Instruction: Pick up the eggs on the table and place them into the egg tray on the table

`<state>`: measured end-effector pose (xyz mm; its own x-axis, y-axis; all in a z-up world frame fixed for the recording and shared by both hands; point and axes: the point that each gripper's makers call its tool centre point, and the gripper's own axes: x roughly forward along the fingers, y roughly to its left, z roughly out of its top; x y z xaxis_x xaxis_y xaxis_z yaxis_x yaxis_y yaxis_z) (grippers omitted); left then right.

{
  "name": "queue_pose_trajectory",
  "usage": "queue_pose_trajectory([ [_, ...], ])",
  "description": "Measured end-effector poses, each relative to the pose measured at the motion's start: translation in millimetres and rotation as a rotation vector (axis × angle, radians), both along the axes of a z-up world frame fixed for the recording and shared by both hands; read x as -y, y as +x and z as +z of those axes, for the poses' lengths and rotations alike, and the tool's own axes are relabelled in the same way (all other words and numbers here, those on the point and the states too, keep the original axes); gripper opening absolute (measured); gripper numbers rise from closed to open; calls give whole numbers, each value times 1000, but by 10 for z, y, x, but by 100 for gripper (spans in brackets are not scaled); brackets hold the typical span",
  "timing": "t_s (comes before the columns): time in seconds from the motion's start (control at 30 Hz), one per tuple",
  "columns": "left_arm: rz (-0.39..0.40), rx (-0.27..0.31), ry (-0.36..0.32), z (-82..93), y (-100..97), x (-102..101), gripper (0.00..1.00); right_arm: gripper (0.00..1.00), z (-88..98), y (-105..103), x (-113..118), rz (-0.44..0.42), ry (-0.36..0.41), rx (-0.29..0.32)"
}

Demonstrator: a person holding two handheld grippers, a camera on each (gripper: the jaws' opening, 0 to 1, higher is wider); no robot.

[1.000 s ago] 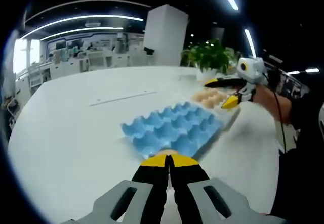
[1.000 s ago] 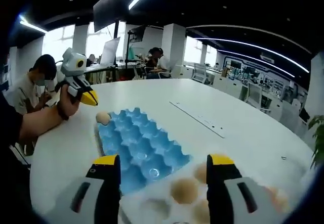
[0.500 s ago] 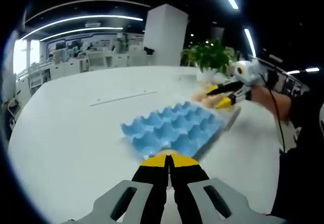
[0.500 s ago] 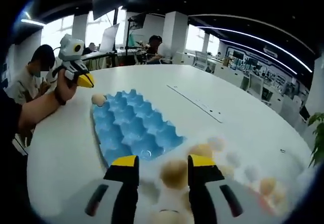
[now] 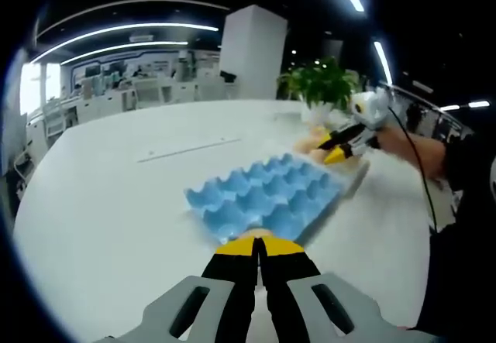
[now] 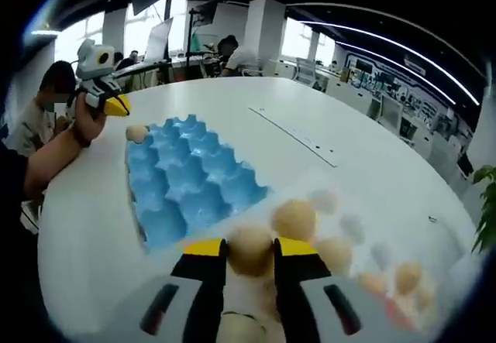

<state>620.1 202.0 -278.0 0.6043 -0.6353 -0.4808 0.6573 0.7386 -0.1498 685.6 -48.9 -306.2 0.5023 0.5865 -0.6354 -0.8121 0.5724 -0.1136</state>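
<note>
Right hand-held gripper sat low over the cluster of loose eggs on the white worktop, jaws drawn in close on either side of one egg, apparently gripping it. Whether already lifted clear of the worktop, hard to tell; picture blurred there. Neighbouring egg lay just beside the gripped one, possibly touching it. Blue egg tray lay near, toward the left of that view, with a single egg resting at its far corner and the other cups apparently bare.

Left hand-held gripper hovered at the tray's near edge, jaws pressed together, nothing visibly between them; an orange shape just past the tips, probably that same corner egg. Seen also from the right gripper view, held in a hand by the tray's corner.

Risks, as judged:
- Too hard a squeeze could crack the shell; too light, and the round egg could slip out on the way to the tray.
- Lifting carelessly could knock the adjacent egg and set the cluster rolling on the smooth worktop.
- Lowering off-centre onto a ridge between cups could let the egg roll out or strike the tray.
- Left hand-held gripper so near the tray edge could nudge the light tray and spoil the aim.
</note>
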Motion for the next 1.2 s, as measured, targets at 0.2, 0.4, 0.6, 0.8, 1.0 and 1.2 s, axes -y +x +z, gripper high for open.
queue_pose_trajectory([
  [0.2,-1,0,4,-3,1,5,1,26,-38,-22,11,-20,12,-92],
  [0.4,-2,0,3,3,-3,3,1,27,-66,46,32,-36,43,-162],
  [0.6,-1,1,3,6,-22,21,1,26,-56,105,64,-31,33,-162],
  [0.8,1,0,3,11,-16,10,1,25,-8,150,82,-58,91,-106],
  [1.0,1,0,1,14,0,6,1,24,83,180,88,-123,207,-97],
  [1.2,4,5,7,13,-9,12,1,24,239,149,15,-143,305,-73],
])
